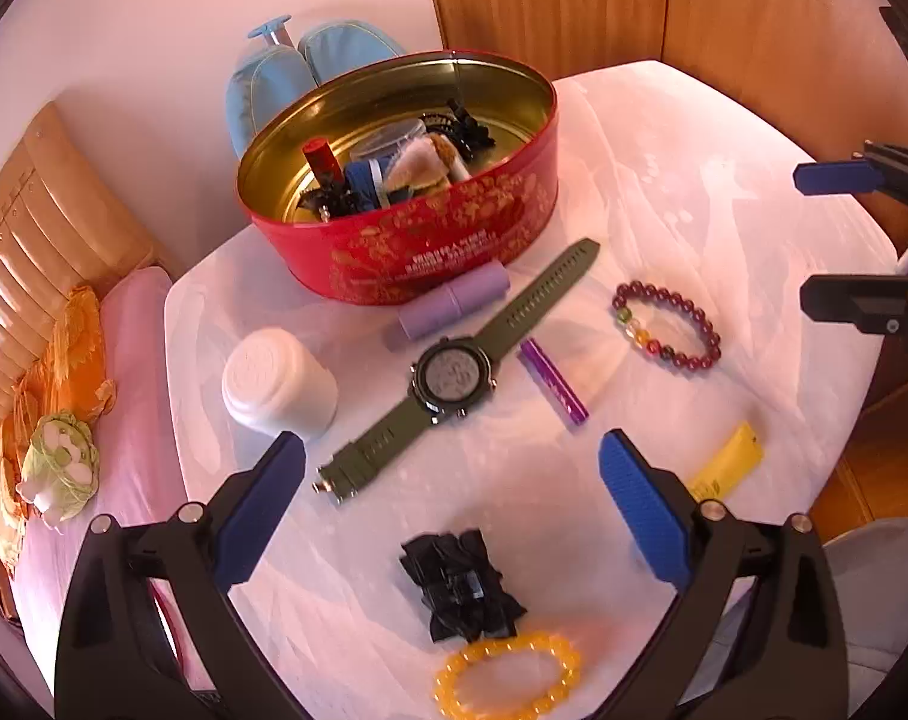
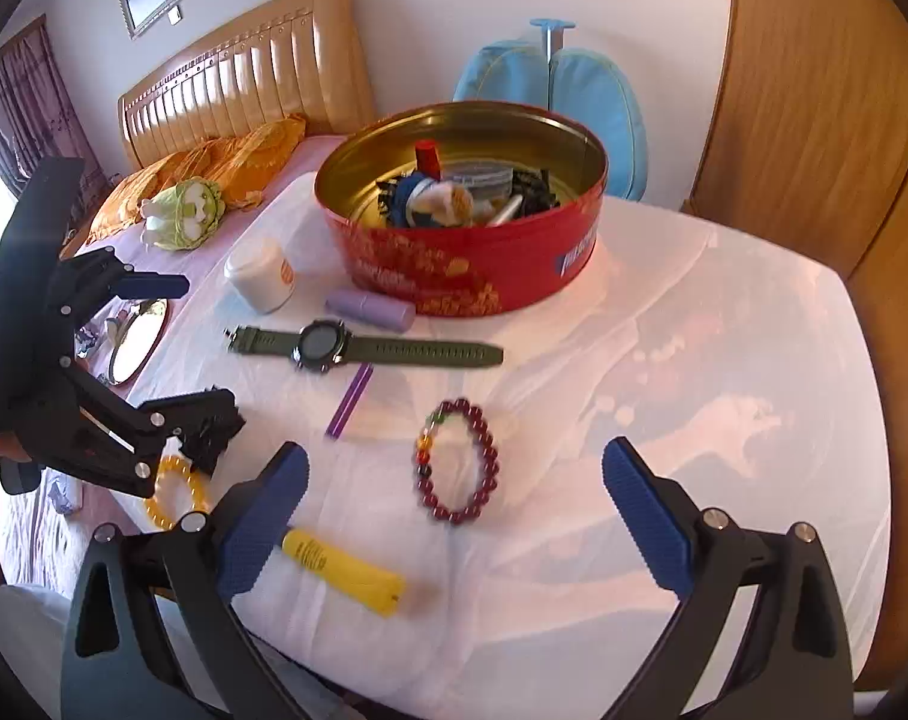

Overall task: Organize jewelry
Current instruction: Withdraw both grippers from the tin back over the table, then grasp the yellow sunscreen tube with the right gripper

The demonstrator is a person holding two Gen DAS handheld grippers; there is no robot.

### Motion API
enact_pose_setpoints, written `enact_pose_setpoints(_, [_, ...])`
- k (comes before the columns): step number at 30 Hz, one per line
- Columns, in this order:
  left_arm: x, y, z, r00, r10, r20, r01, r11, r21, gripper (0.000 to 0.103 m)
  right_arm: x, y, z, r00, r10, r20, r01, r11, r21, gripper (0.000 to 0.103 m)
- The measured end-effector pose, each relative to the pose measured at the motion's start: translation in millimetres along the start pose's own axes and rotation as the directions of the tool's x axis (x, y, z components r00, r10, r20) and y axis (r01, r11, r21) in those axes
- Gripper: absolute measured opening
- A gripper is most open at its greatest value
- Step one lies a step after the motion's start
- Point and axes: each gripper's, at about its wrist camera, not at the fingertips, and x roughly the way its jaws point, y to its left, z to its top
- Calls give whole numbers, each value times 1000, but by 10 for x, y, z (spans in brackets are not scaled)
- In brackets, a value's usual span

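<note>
A red tin (image 1: 406,264) with gold lining holds several small items at the back of the white-covered table (image 1: 694,192). In front of it lie a green digital watch (image 1: 448,372), a dark red bead bracelet (image 1: 670,324), a yellow bead bracelet (image 1: 508,678) and a black hair clip (image 1: 460,588). My left gripper (image 1: 452,450) hangs open over the table's near side, above the clip, holding nothing. My right gripper (image 2: 457,456) is open and empty too, with the red bracelet (image 2: 457,468) between and below its fingers. Each gripper shows at the edge of the other's view.
A white jar (image 1: 280,384), a lilac cylinder (image 1: 454,306), a thin purple tube (image 1: 553,381) and a yellow tube (image 1: 724,462) also lie on the cloth. A bed with a cabbage plush (image 2: 184,216) is to the left. Wooden wardrobe doors (image 2: 814,90) stand to the right.
</note>
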Motion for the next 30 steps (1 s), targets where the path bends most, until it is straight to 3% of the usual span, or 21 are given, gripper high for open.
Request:
enact_pose_setpoints(8, [21,8,-332,997,-61,-47,62,998,27,96,-9,184,-361,998,-21,-56,24,999,43,99])
enact_pose_setpoints(16, [164,216,-308,992,-124,-2,124,984,126,96,233,588,-466,988,-68,-137,81,992,94,99])
enact_pose_setpoints(21, [200,280,-376,981,-194,-10,191,958,214,96,407,929,-581,976,-110,-188,111,994,-4,99])
enact_pose_setpoints(24, [237,317,-377,980,-197,-3,193,955,224,96,519,1013,-619,963,-175,-203,164,984,-70,99])
enact_pose_setpoints(30, [227,324,-487,979,-203,-5,199,953,231,96,705,1059,-567,960,-189,-209,157,974,-161,99])
